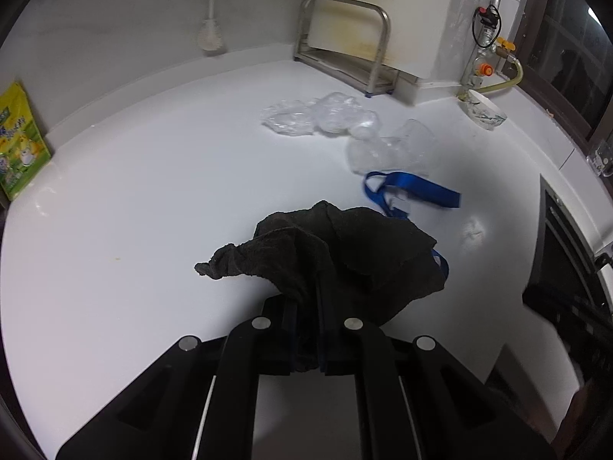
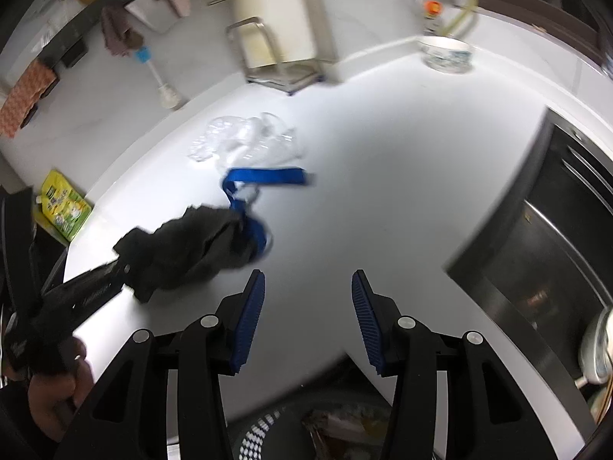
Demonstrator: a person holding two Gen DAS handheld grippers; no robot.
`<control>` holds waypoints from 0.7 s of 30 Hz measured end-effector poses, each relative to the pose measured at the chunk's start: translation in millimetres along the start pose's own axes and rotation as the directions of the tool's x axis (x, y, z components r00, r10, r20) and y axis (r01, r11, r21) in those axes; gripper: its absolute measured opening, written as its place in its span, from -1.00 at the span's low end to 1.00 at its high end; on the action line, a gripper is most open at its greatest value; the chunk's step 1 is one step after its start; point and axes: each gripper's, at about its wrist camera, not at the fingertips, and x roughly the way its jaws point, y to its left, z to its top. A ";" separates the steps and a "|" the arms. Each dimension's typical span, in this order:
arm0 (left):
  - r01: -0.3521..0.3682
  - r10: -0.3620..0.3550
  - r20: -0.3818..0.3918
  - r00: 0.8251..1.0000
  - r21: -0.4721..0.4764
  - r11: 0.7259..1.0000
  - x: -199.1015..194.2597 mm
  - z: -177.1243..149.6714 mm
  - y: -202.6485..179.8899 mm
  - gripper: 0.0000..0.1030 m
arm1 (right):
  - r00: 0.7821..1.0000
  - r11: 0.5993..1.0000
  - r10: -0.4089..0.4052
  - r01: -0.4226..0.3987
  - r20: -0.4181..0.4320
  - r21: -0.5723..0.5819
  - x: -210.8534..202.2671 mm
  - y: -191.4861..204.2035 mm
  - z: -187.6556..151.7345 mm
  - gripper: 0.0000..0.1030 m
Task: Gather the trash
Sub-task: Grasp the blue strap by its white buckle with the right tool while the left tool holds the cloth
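Note:
My left gripper (image 1: 306, 306) is shut on a dark grey cloth (image 1: 329, 253), which bunches over its fingertips on the white counter (image 1: 153, 191). The cloth also shows in the right wrist view (image 2: 195, 245), held by the left gripper (image 2: 126, 268). A blue strap (image 1: 413, 189) lies just beyond the cloth and runs under it; it also shows in the right wrist view (image 2: 264, 182). Crumpled clear plastic (image 1: 329, 115) lies farther back, also seen in the right wrist view (image 2: 245, 140). My right gripper (image 2: 308, 280) is open and empty above the counter's front edge.
A metal rack (image 1: 345, 53), a brush (image 1: 210, 34) and a patterned bowl (image 1: 484, 109) stand along the back wall. A yellow-green packet (image 1: 21, 142) leans at the left. A black oven front (image 2: 544, 237) is at the right. A bin with trash (image 2: 325, 429) sits below the counter edge.

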 end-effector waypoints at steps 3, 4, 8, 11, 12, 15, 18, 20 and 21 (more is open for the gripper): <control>-0.031 0.031 -0.001 1.000 0.000 1.000 -5.8 -2.5 21.2 -0.85 | 1.000 0.999 0.019 -0.019 0.001 -0.034 16.0 13.4 15.0 -0.12; -0.038 0.038 -0.001 0.999 -0.002 0.999 -7.2 -3.1 26.7 -0.85 | 1.000 0.999 0.026 -0.026 0.001 -0.048 21.1 17.9 19.8 -0.11; -0.052 0.052 -0.012 0.999 -0.023 0.998 -9.8 -5.8 49.8 -0.85 | 0.999 0.992 0.054 -0.054 -0.002 -0.113 40.0 40.6 36.9 0.07; -0.057 0.057 -0.017 0.998 -0.033 0.998 -9.8 -8.0 61.1 -0.85 | 0.998 0.985 0.069 -0.070 -0.012 -0.158 56.1 59.4 48.4 0.14; -0.058 0.057 -0.019 0.998 -0.037 0.998 -9.4 -8.0 64.8 -0.85 | 0.998 0.982 0.068 -0.070 -0.018 -0.173 62.7 65.2 51.7 0.16; -0.061 0.060 -0.017 0.998 -0.038 0.997 -9.9 -8.7 71.1 -0.85 | 0.997 0.977 0.058 -0.066 -0.044 -0.202 81.8 76.0 59.0 0.18; -0.064 0.064 -0.014 0.998 -0.030 0.998 -10.0 -8.5 74.6 -0.85 | 0.996 0.975 0.058 -0.071 -0.066 -0.210 97.5 80.6 63.4 0.19; -0.066 0.065 -0.012 0.998 -0.029 0.997 -10.1 -8.2 77.6 -0.85 | 0.995 0.976 0.039 -0.057 -0.088 -0.212 107.7 81.6 64.6 0.19; -0.066 0.066 -0.012 0.998 -0.028 0.997 -9.9 -7.7 79.0 -0.85 | 0.994 0.976 0.029 -0.050 -0.101 -0.212 111.5 81.4 63.7 0.19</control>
